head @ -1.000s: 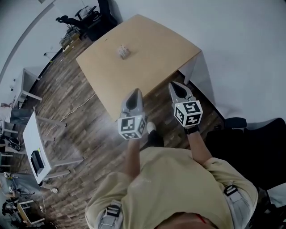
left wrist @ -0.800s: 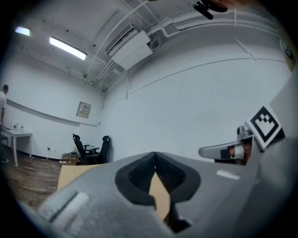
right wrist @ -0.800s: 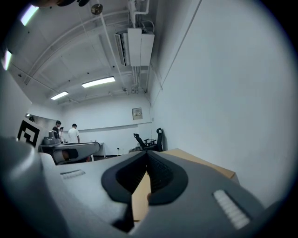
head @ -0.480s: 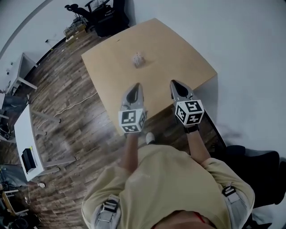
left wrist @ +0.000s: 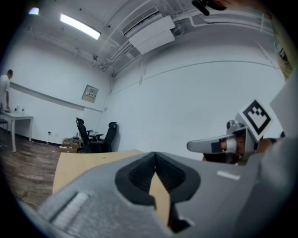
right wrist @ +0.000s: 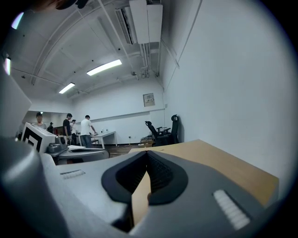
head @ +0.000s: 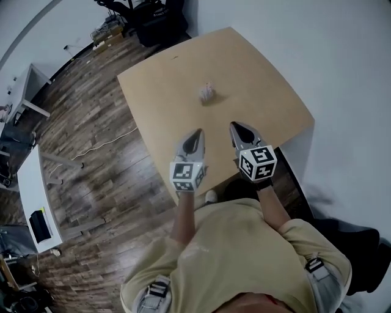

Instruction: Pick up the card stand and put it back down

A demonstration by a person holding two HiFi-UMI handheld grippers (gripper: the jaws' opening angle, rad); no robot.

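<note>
The card stand (head: 208,93) is a small pale object standing near the middle of the tan wooden table (head: 263,73) in the head view. My left gripper (head: 197,133) and right gripper (head: 234,126) hover side by side over the table's near edge, well short of the stand. Both are shut with nothing between the jaws. In the left gripper view the shut left gripper (left wrist: 155,156) points across the table (left wrist: 88,162), with the right gripper (left wrist: 209,145) beside it. The right gripper (right wrist: 146,154) also looks along the tabletop (right wrist: 223,167). Neither gripper view shows the stand.
A white wall runs along the table's right side. Black office chairs (head: 146,15) stand beyond the far corner. A white desk (head: 33,189) sits on the wood floor at left. Several people (right wrist: 86,130) stand by a distant desk.
The person has stepped closer to the table. Both grippers have moved from over the floor to over the table's near edge, closer to the card stand. Their jaws stayed shut.
</note>
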